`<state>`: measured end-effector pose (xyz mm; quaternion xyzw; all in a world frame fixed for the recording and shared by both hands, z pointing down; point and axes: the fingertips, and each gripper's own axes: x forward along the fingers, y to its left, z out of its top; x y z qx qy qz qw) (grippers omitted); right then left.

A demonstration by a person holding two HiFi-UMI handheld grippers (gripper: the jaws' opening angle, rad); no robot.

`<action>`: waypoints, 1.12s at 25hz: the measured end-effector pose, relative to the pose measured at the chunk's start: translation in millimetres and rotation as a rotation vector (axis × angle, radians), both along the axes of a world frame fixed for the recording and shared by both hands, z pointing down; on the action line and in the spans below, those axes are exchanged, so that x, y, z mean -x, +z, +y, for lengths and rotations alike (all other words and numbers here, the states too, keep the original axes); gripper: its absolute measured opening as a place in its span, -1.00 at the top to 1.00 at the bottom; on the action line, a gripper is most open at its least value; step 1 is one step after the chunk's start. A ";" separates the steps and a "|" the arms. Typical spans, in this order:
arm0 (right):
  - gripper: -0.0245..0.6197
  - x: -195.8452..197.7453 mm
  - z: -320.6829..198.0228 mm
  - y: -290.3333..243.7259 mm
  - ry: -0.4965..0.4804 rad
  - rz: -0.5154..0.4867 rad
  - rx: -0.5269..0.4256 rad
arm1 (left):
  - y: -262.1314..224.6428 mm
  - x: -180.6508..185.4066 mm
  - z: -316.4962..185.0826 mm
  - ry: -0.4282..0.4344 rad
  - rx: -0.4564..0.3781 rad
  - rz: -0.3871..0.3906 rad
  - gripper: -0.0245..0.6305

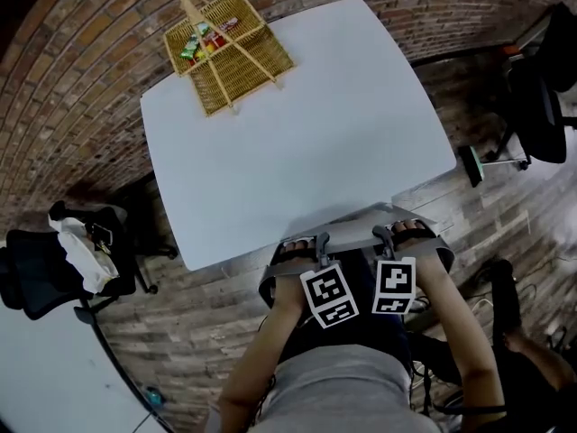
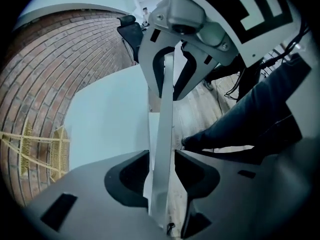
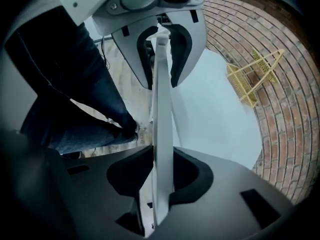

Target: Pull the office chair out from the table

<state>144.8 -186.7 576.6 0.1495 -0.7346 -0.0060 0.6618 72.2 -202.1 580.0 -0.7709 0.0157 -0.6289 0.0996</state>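
Seen from above, a person in a grey top (image 1: 338, 391) stands at the near edge of a white rectangular bench (image 1: 315, 133), holding a gripper in each hand, both pointing steeply down. The grey office chair with a curved backrest (image 1: 440, 246) is tucked in against the near edge of the bench, directly in front of the person, with only the arc of its backrest showing. Both grippers sit on the top rim of that backrest, near each other, square-marker cubes facing up. In the left gripper view, the left gripper (image 2: 161, 170) has its jaws narrow, one either side of the thin pale rim, with a thin sliver of gap on each side, so the pads do not appear to press on it. In the right gripper view, the right gripper (image 3: 161, 176) has its jaws closed onto the same rim, pads against both faces. The person's legs in dark blue jeans (image 3: 75, 99) stand just behind the chair. At the far left corner of the bench rests a square yellow wicker basket (image 1: 243, 61) holding a few colourful snack packets (image 1: 203, 41). A black office chair draped with white cloth (image 1: 45, 278) stands well apart at the left, and another black office chair (image 1: 541, 106) at the far right.
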 end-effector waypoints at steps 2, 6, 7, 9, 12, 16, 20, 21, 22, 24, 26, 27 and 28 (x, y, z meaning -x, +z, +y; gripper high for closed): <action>0.62 -0.3 -0.3 1.2 -0.004 0.008 0.001 | 3.1 1.0 1.0 0.002 0.008 -0.020 0.42; 0.63 -1.0 -1.3 1.4 -0.006 0.015 0.018 | 4.7 1.2 -0.3 0.040 -0.029 -0.039 0.64; 0.63 -1.0 -1.2 1.5 -0.007 0.016 0.021 | 5.1 0.9 -0.1 0.044 -0.037 -0.042 0.64; 0.64 -1.2 -0.9 1.6 -0.003 0.017 0.023 | 5.7 0.6 0.3 0.033 -0.040 -0.047 0.64; 0.64 -1.2 -1.0 1.4 0.010 0.016 0.026 | 5.5 0.6 0.2 0.013 -0.035 -0.049 0.64; 0.65 -0.9 -0.9 0.8 0.007 0.009 0.044 | 5.2 0.9 0.2 0.011 -0.020 -0.053 0.65; 0.66 -0.8 -0.2 1.0 -0.001 0.008 0.054 | 5.7 1.2 0.9 0.013 -0.003 -0.063 0.66; 0.66 -0.9 0.0 1.0 0.001 0.007 0.057 | 5.7 1.0 1.2 0.011 0.001 -0.064 0.66; 0.66 -1.0 0.1 0.9 0.005 0.006 0.059 | 5.7 0.7 1.4 0.009 0.006 -0.065 0.66; 0.66 -1.0 -0.2 0.5 0.010 0.006 0.065 | 5.5 0.6 1.4 0.008 0.010 -0.070 0.66; 0.66 -0.9 -0.7 0.1 0.006 0.002 0.068 | 5.3 0.9 0.9 0.006 0.010 -0.076 0.67; 0.67 -1.0 -0.4 0.0 0.004 -0.001 0.068 | 5.3 1.0 1.1 0.006 0.010 -0.079 0.67; 0.67 -0.9 0.4 0.0 0.004 -0.003 0.070 | 5.4 1.2 1.8 0.008 0.010 -0.083 0.67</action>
